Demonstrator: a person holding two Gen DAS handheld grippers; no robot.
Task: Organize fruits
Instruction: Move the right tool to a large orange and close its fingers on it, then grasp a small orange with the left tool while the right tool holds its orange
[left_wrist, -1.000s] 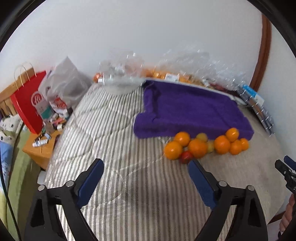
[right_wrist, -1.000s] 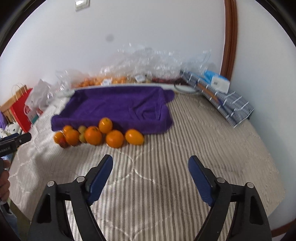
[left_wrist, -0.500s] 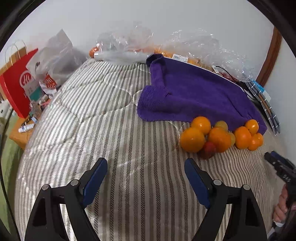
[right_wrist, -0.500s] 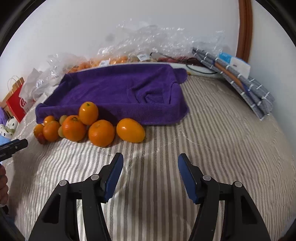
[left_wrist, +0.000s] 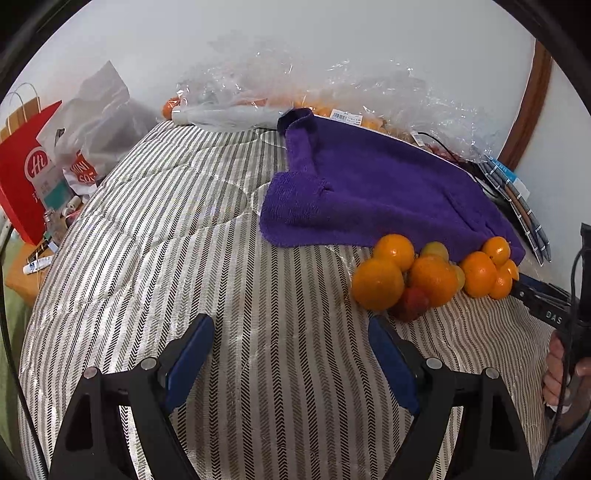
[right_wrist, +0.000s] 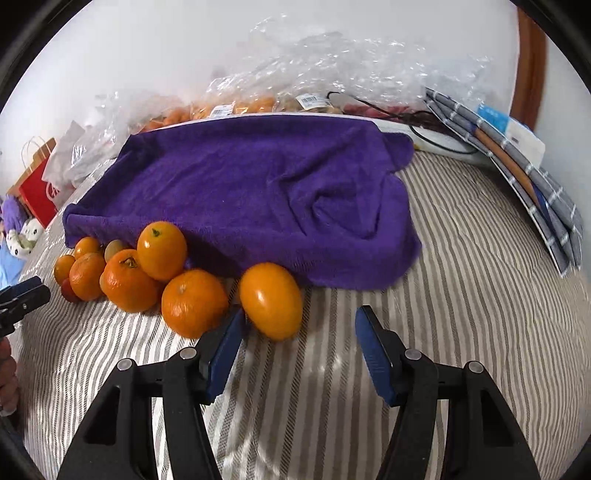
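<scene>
Lying just beyond right hand-held gripper (right_wrist: 299, 332): orange (right_wrist: 271, 300)

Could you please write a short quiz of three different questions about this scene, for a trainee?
1. True or false: the right gripper is shut on an orange.
2. What lies just behind the pile of fruit? A) purple towel B) metal tray C) wooden board
3. Fill in: the small dark fruit at the front of the pile is ____ in colour.

Key: 1 false, its jaws stand open with the nearest orange just ahead. 2 A. 3 red.
</scene>
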